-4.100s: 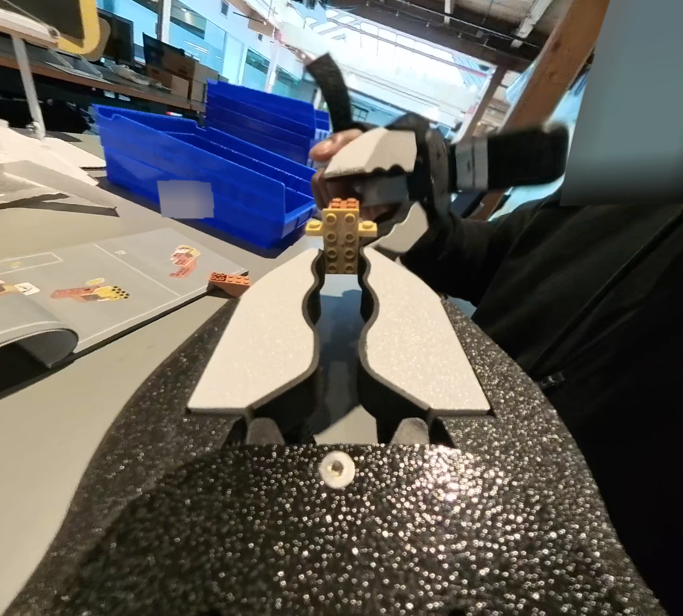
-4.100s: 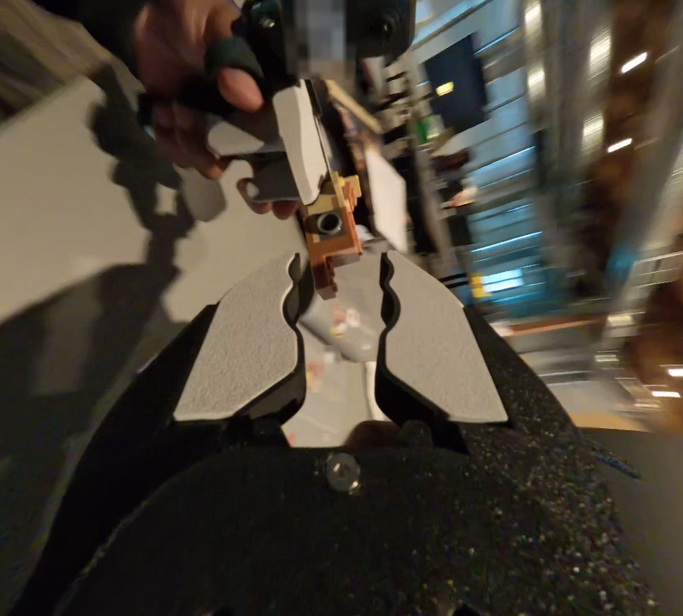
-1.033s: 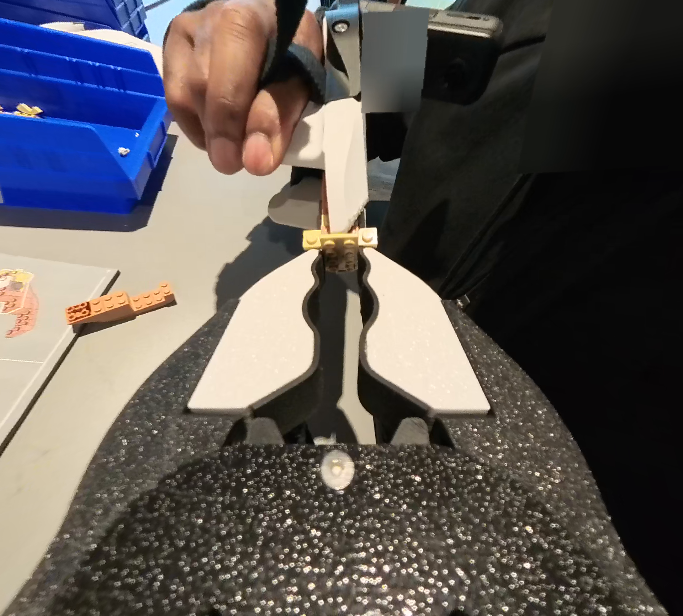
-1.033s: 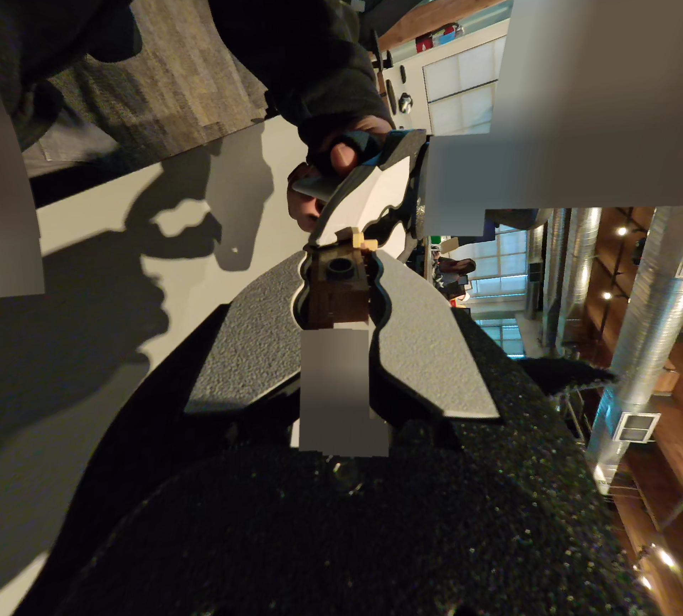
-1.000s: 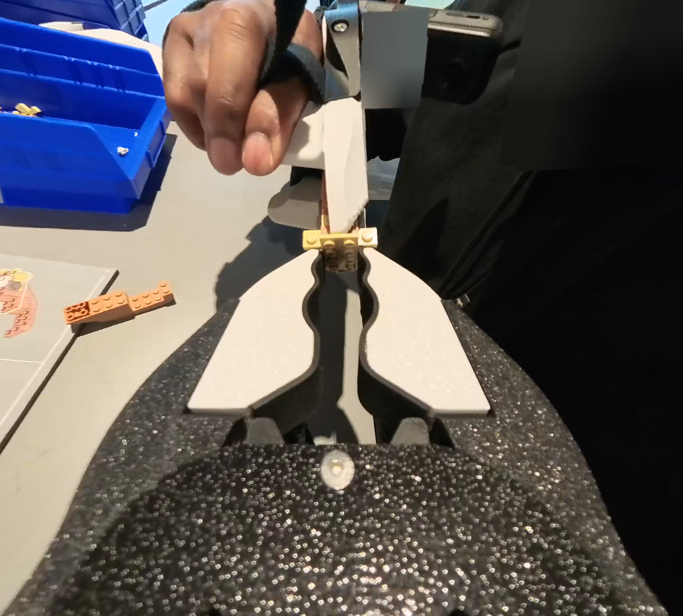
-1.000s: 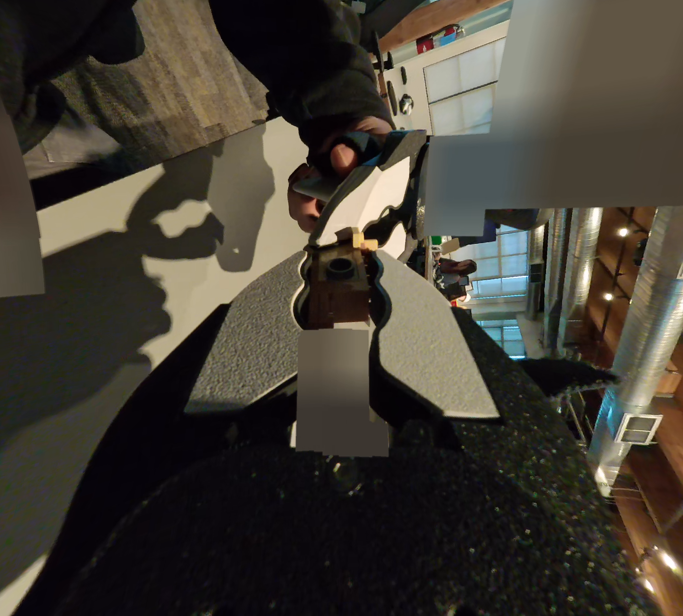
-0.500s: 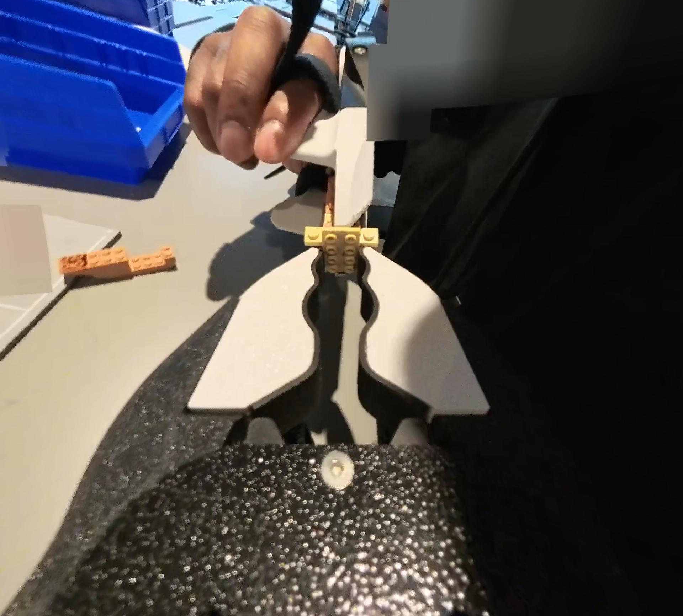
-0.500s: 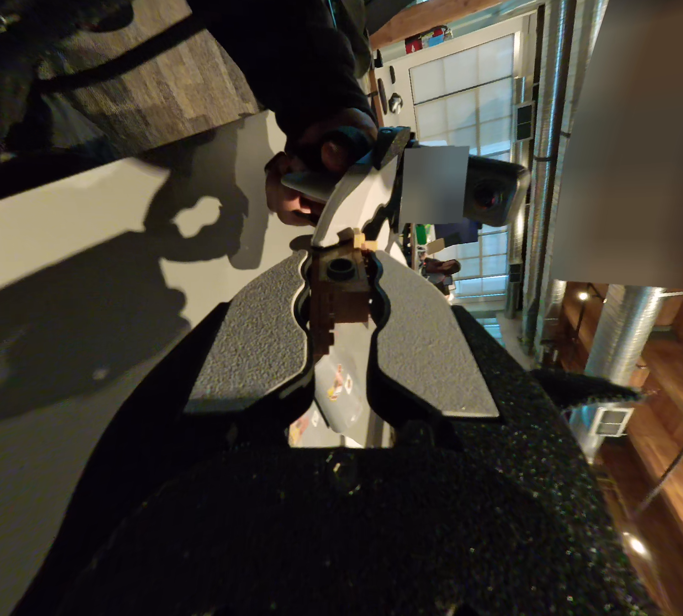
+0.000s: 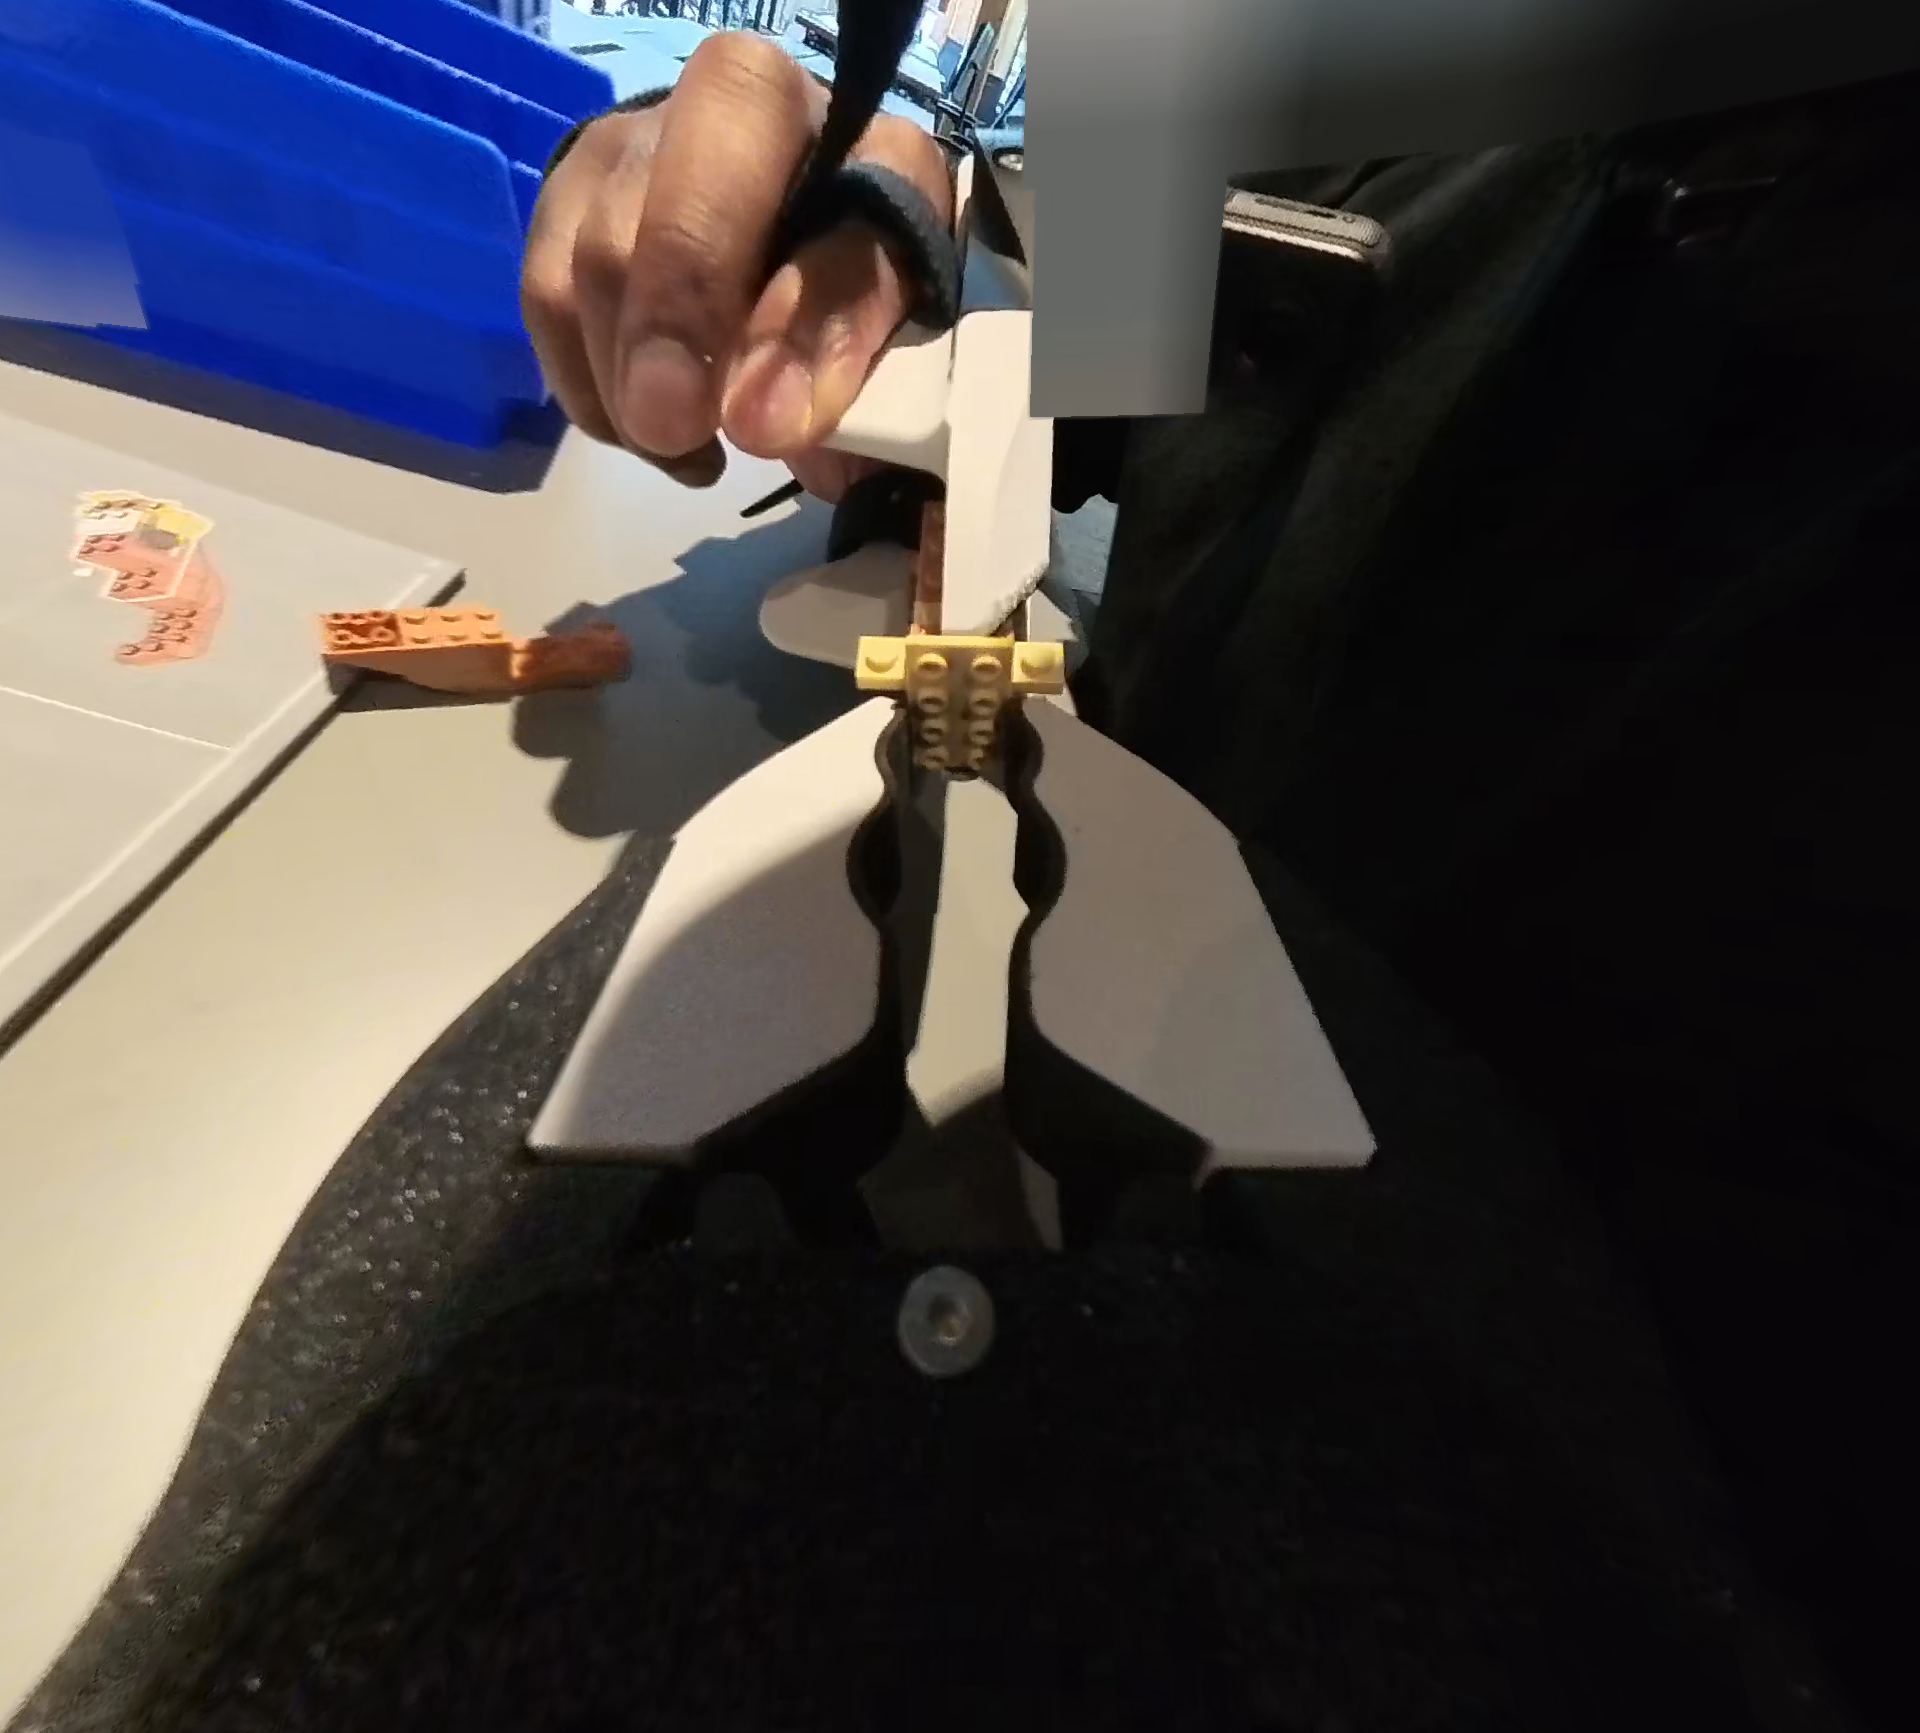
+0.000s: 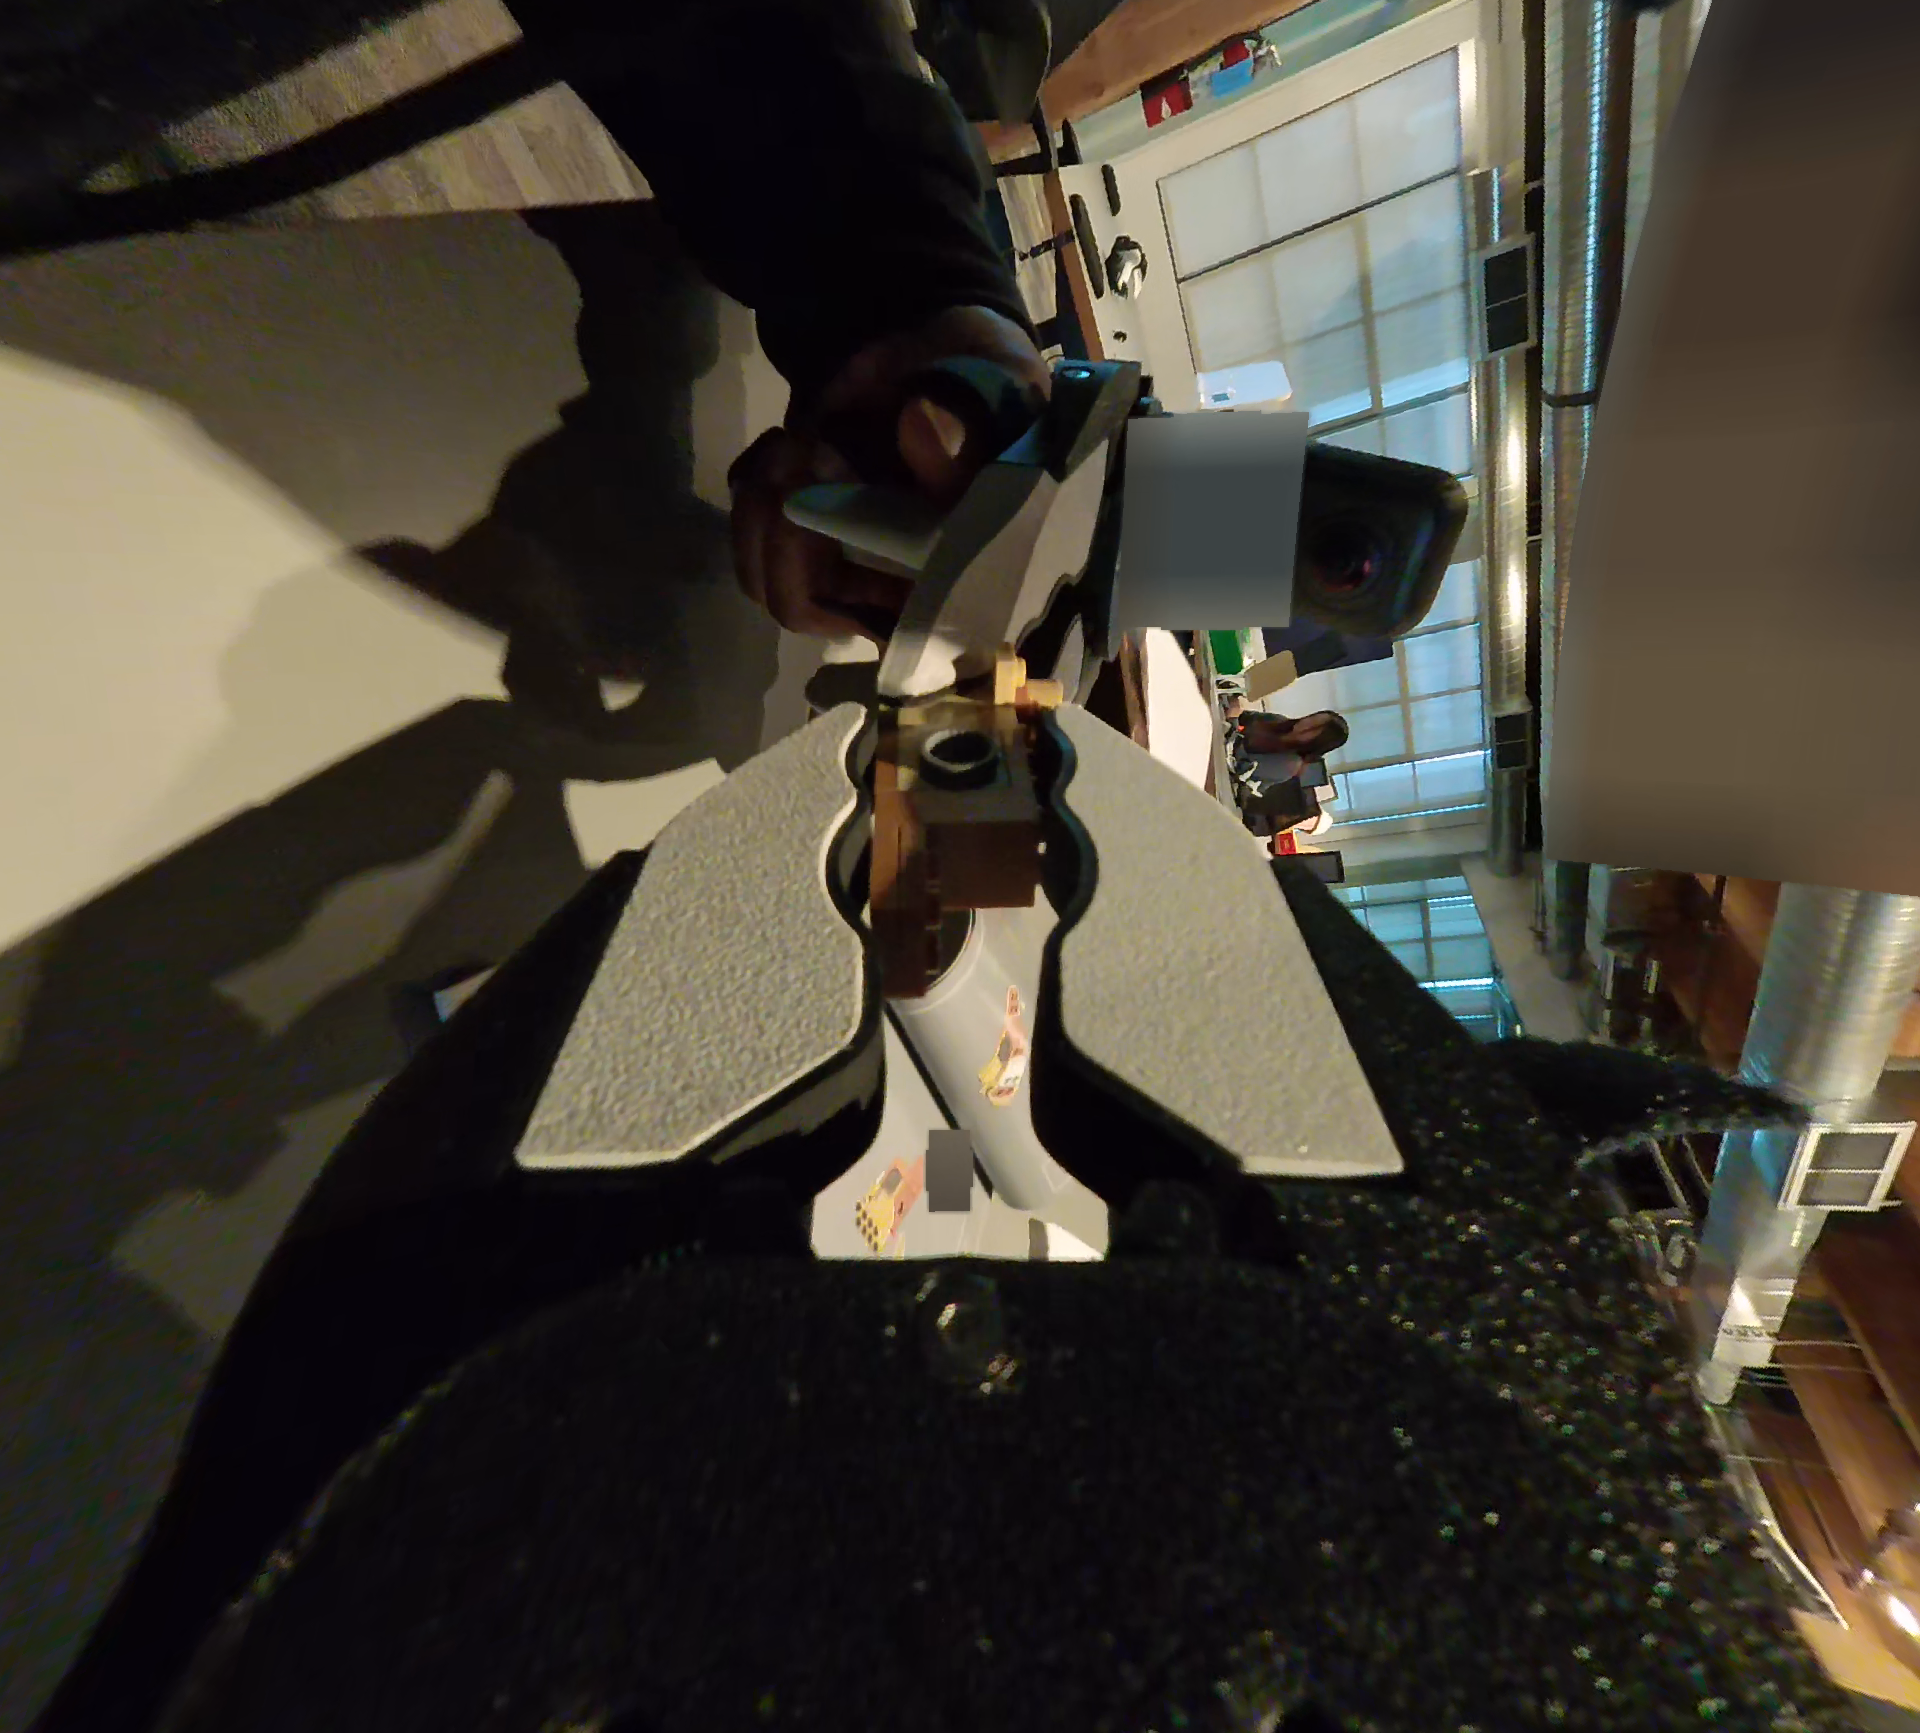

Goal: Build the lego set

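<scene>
My left gripper is shut on a small tan lego assembly with short yellow tabs on both sides. My right gripper is shut on a brown lego assembly with a dark round hole on top. The two grippers meet tip to tip above the table, and the brown piece touches the tan one. In the left wrist view the right gripper's fingers come down from above, held by a hand. In the right wrist view the left gripper's fingers and its camera show beyond.
An orange sloped lego piece lies on the grey table by the edge of the instruction sheet. Blue bins stand at the back left. A person in dark clothing fills the right side. The tips of both grippers are at nearly the same place.
Both grippers have stayed shut on their pieces and pressed together. The pair has shifted a little, so the orange piece and the instruction sheet now show closer in the left wrist view.
</scene>
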